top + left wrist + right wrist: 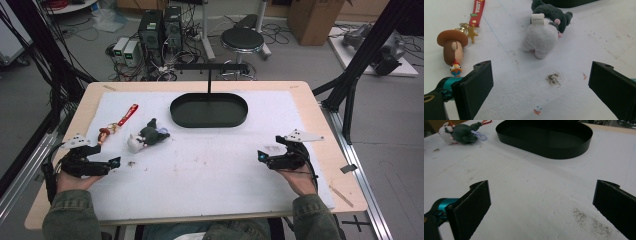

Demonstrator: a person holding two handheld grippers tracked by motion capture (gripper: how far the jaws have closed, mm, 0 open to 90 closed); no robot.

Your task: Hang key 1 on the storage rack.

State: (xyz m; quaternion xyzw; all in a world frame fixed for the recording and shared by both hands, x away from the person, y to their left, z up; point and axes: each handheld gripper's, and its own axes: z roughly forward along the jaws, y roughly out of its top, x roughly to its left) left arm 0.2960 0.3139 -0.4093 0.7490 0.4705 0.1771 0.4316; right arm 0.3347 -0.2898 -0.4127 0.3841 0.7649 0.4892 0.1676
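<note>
White matting covers the table, where a plush toy lies on its side just beside a cowboy keychain, both near the left gripper and short of the black oval tray. That gripper aims its spread, empty jaws at the plush, likely to pick it up first. Well apart, the right gripper rests released and empty, its jaws turned toward the tray.

Black stool (computers beside)

The red strap of the cowboy keychain bears white lettering that appears to read "WOODY".
</note>
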